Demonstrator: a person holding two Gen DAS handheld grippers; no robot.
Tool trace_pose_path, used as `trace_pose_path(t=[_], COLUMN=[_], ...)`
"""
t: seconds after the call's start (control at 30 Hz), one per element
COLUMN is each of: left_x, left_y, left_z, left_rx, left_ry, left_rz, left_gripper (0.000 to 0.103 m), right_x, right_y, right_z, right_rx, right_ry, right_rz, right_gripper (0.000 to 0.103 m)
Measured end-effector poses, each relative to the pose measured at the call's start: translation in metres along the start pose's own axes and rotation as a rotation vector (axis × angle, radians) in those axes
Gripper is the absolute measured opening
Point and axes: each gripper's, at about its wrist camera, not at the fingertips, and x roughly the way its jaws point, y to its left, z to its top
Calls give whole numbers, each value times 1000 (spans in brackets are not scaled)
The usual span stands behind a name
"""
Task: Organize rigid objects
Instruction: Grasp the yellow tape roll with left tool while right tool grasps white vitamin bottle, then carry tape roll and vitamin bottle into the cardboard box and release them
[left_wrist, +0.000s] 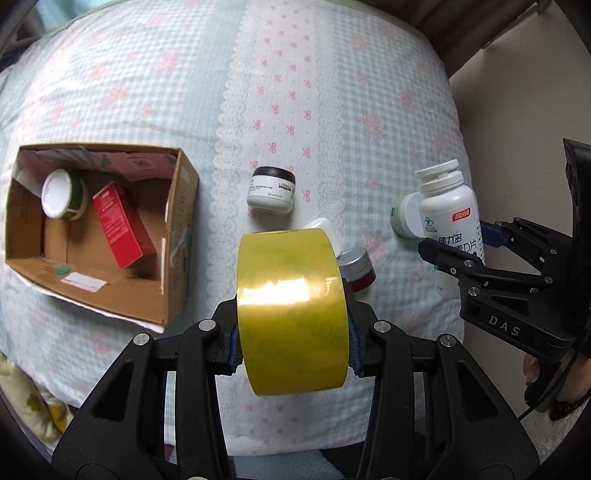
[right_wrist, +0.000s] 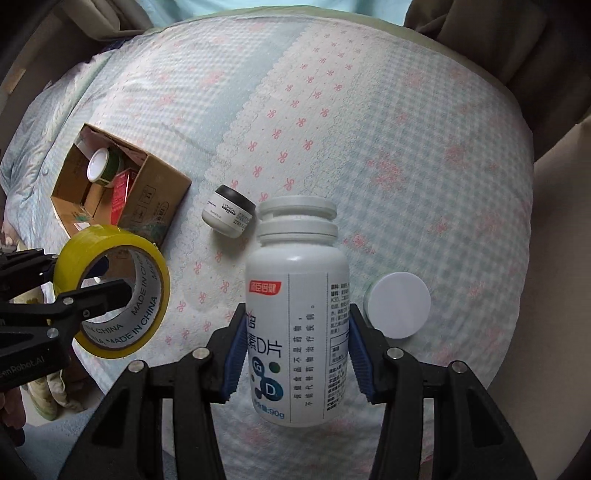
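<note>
Yellow tape roll, white bottle, pink-bowed blue gingham bedspread.

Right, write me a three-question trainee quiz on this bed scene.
1. True or false: the left gripper grips the yellow tape roll.
2. What does the right gripper hold? A) red carton B) white pill bottle C) black-lidded jar
3. Name one item in the cardboard box.

Key: 1 true; 2 B; 3 red carton or green tape roll.

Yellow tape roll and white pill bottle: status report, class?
Left tool shut on yellow tape roll. Right tool shut on white pill bottle. Brown cardboard box unobstructed.
</note>
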Motion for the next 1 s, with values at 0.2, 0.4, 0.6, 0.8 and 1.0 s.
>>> trace_pose_path(t=[0.2, 0.4, 0.6, 0.8, 1.0], left_x=[-61, -114, -156, -177, -170], left_y=[19, 64, 131, 205, 269], left_z=[-4, -11, -16, -16, -6], left_rx=[58, 109, 158, 203, 204], left_ry=[-77, -115, -133, -121, -98], left_rz=[14, 9, -11, -14, -3], left_gripper=[38, 38, 38, 38, 38], right_x=[-54, -90, -119, -123, -110], right_y=[37, 75, 130, 191, 244], right_z=[-14, -20, -14, -2, 18], right_rx=[85, 188, 263, 362, 447], right_ry=[-57, -93, -150, -184, -201], right_rz=[-32, -21, -25, -14, 30], right_gripper=[46, 46, 46, 46, 46])
